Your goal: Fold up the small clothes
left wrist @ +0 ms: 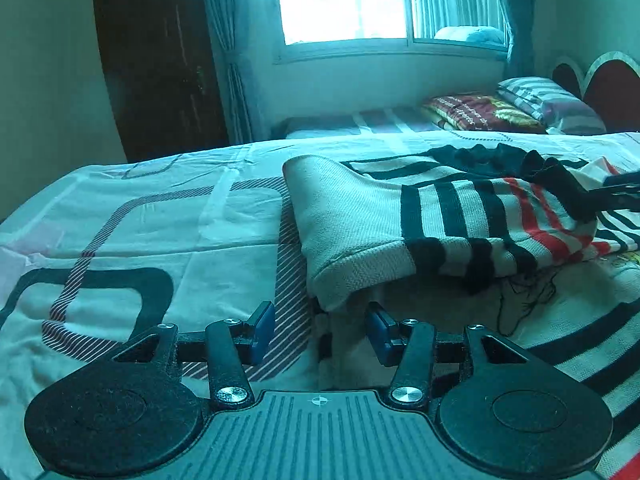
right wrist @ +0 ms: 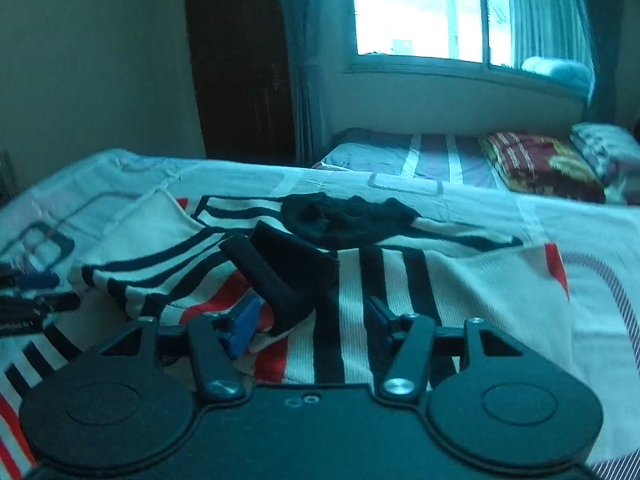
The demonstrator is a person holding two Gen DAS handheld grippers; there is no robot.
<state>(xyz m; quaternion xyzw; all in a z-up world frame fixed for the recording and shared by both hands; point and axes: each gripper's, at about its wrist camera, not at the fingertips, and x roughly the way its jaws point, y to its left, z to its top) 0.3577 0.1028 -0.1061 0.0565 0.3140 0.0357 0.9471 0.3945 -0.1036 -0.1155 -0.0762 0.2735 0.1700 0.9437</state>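
1. Here's the striped sweater (left wrist: 420, 224), a cream knit with black and red bands, lying on the bed sheet (left wrist: 160, 216) with one sleeve folded back across the body.
2. In the right wrist view the same sweater (right wrist: 400, 280) spreads across the middle of the sheet (right wrist: 580, 248), its black collar (right wrist: 348, 216) bunched at the far edge.
3. The sleeve's black cuff (right wrist: 280, 276) stands up off the fabric, right in front of the right gripper.
4. The right gripper (right wrist: 308, 320) sits low over the sweater, jaws parted; the cuff rises between the blue pads (right wrist: 242, 330), just beside the near one, with a gap on the other side, so nothing is clamped.
5. Over to the left gripper (left wrist: 320, 330): jaws spread wide at the sweater's left edge, the cream fold hanging just ahead of the fingertips, nothing held between the blue pads (left wrist: 262, 328).
6. The left gripper's tips (right wrist: 36, 292) peek in at the left rim of the right wrist view, blurred.
7. Further out: a second bed (left wrist: 360, 124) with a red patterned blanket (left wrist: 480, 114) and striped pillow (left wrist: 552, 100).
8. Behind that, a bright window (left wrist: 344, 0), curtains (left wrist: 224, 52), and a dark wooden wardrobe (left wrist: 160, 60).
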